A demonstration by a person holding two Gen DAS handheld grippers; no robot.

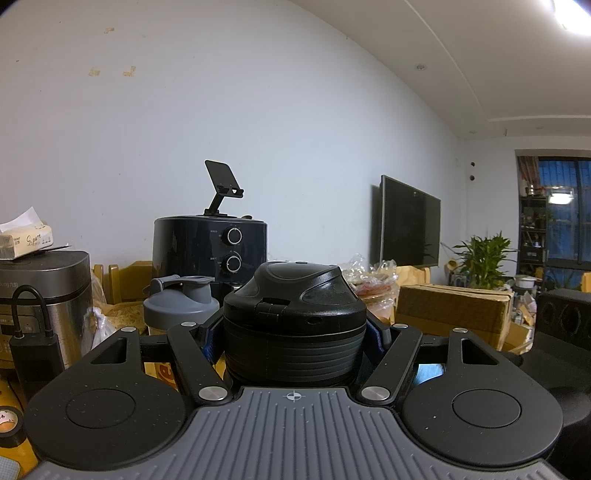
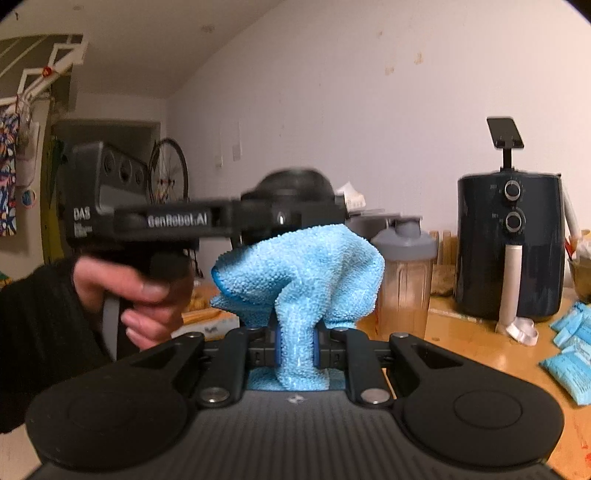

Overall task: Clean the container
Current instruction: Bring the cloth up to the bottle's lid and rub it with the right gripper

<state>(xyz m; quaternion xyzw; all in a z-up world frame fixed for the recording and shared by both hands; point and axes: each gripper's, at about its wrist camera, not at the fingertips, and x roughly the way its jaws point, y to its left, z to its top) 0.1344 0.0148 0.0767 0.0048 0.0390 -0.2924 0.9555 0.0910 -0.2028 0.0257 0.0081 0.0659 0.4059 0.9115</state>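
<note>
The container (image 1: 295,321) is clamped in the left tool (image 1: 295,339); the cloth (image 2: 299,280), pinched by the right tool (image 2: 297,349), may be dislodged if wiped hard.

Showing: one black ribbed-lid container (image 1: 293,328), one blue microfibre cloth (image 2: 303,273), one grey-lidded shaker bottle (image 2: 404,273), one dark air fryer (image 2: 511,247).

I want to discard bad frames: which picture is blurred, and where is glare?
Right wrist view: the left gripper and the black lidded container are smeared, while the blue microfibre cloth is sharp. Left wrist view: sharp, with a glaring ceiling light top right; walls bend.
</note>
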